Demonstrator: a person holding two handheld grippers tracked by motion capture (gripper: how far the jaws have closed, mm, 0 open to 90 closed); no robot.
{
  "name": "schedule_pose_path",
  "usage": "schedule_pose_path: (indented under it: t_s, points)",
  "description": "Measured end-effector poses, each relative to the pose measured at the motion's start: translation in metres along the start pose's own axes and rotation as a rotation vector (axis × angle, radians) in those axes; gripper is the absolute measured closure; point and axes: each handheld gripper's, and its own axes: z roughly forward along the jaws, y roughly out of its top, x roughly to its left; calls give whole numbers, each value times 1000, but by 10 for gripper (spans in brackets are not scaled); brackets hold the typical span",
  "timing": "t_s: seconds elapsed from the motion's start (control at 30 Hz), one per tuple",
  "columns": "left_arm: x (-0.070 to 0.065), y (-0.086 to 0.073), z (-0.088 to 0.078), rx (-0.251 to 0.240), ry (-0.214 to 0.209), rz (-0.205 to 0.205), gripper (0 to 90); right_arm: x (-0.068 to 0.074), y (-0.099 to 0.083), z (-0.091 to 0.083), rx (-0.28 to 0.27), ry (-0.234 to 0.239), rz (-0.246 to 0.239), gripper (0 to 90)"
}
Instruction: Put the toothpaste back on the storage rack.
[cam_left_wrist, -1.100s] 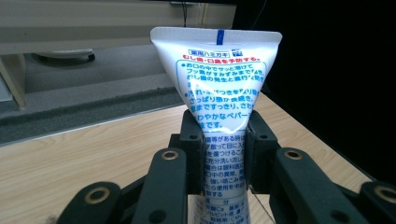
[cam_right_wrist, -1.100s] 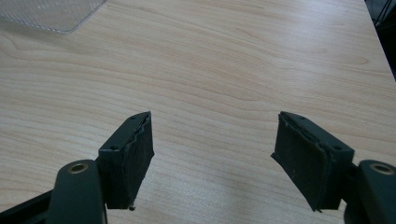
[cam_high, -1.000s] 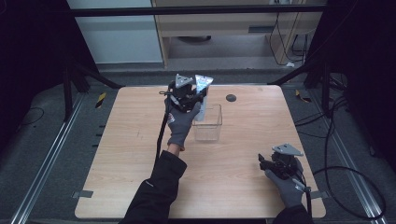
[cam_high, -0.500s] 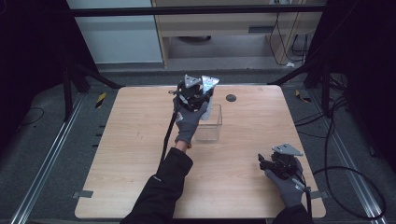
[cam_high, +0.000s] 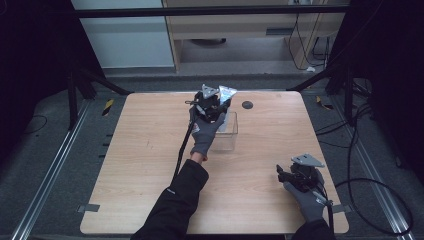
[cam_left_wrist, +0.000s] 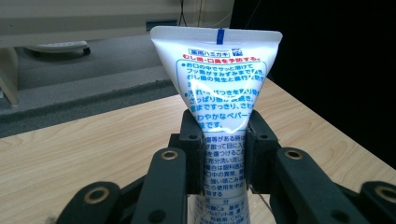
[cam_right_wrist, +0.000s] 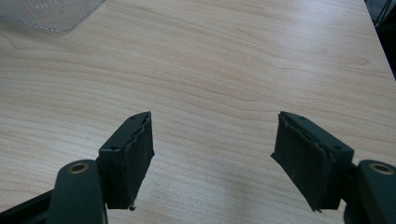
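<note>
My left gripper (cam_left_wrist: 224, 142) is shut on a white toothpaste tube (cam_left_wrist: 219, 91) printed with blue and red Japanese text, its flat crimped end pointing away from the jaws. In the high view the left gripper (cam_high: 214, 102) holds the tube (cam_high: 226, 93) above the far end of a clear plastic box (cam_high: 225, 132) near the table's back middle. My right gripper (cam_high: 291, 176) rests low over the front right of the wooden table (cam_high: 140, 150). In its own view the right gripper (cam_right_wrist: 215, 158) stands open with bare wood between its pads (cam_right_wrist: 135, 154).
A small dark round disc (cam_high: 247, 105) lies on the table behind the box. A corner of the clear box (cam_right_wrist: 51, 14) shows at the top left of the right gripper view. A black cable (cam_high: 181, 150) trails from the left gripper along the forearm.
The left gripper has carried the tube to the right and downward, from beside the box's far left corner to over its far end. The right gripper has stayed still.
</note>
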Motion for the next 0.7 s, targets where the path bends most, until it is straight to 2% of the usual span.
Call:
schedule_pose_path:
  t_s: [0.7]
  points:
    - [-5,-29,21,51,-14,-4,717,0,0,0,-4,-3,0,280]
